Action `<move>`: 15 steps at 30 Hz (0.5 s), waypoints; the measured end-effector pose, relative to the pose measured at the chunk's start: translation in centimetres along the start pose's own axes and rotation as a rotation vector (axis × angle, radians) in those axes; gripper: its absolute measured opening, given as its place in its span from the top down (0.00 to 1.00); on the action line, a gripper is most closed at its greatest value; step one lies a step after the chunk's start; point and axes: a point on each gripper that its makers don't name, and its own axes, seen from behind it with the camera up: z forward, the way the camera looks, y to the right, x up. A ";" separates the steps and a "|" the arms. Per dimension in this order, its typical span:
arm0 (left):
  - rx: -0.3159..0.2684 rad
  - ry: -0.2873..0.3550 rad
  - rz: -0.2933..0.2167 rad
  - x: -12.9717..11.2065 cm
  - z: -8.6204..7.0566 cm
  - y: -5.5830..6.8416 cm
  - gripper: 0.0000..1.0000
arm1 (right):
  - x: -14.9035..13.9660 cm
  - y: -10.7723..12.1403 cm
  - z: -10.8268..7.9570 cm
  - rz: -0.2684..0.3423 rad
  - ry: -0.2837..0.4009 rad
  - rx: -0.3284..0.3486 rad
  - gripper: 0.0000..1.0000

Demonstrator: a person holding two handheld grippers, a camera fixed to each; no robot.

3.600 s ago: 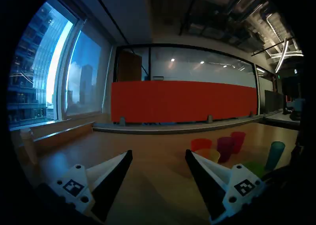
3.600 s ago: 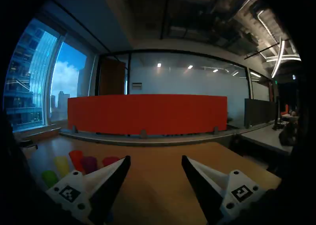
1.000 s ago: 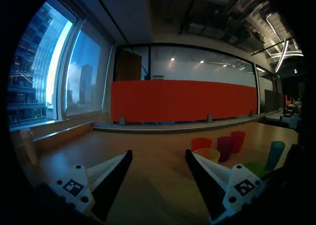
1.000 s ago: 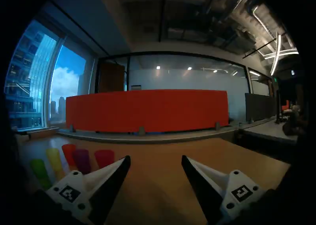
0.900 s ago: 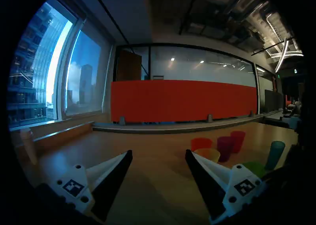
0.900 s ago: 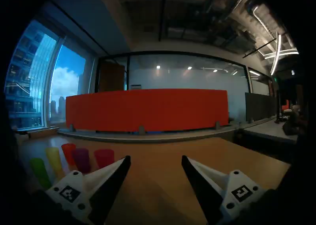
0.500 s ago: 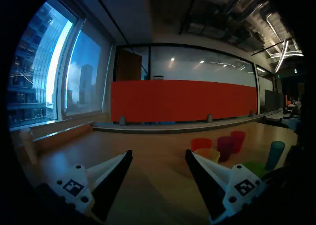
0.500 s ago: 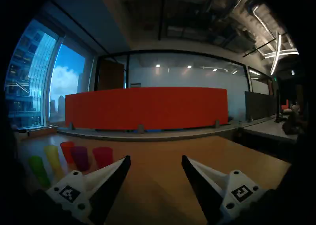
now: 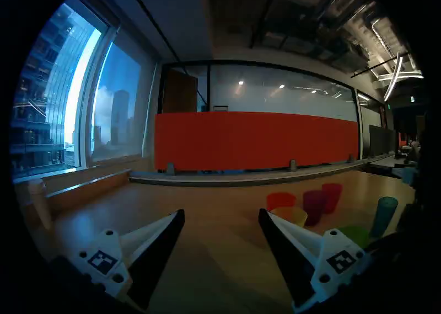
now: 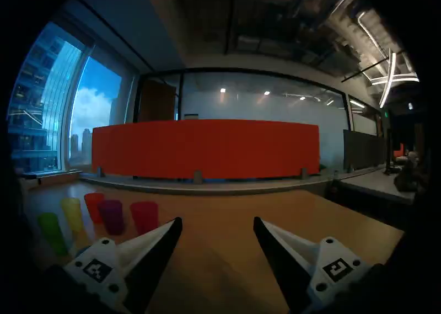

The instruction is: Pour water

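The cups [image 9: 313, 203] stand upright on the table [image 9: 220, 253]. My left gripper [image 9: 220, 212] is left of them, my right gripper [image 10: 216, 220] right of them; both are spread wide and empty.

We are seeing bare wooden table [image 9: 220, 248] ahead of the left gripper [image 9: 220, 212], whose fingers are standing apart, so the way straight forward and to its left is lying free. To its right a cluster of coloured cups [image 9: 314, 203] is blocking the way, with a teal cup [image 9: 384, 214] standing a little apart. Ahead of the right gripper [image 10: 216, 220] the table is also lying bare; the cups are standing at its left. An orange partition [image 10: 204, 148] is closing the far edge.
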 end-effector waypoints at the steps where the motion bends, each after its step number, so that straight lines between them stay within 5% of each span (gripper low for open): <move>1: 0.000 0.000 0.000 0.0 0.0 0.0 0.00 | 0.0 0.0 0.0 0.000 0.000 -0.001 0.00; 15: 0.000 0.000 0.000 0.0 0.0 0.0 0.00 | -0.1 0.1 -0.1 0.001 -0.002 -0.003 0.00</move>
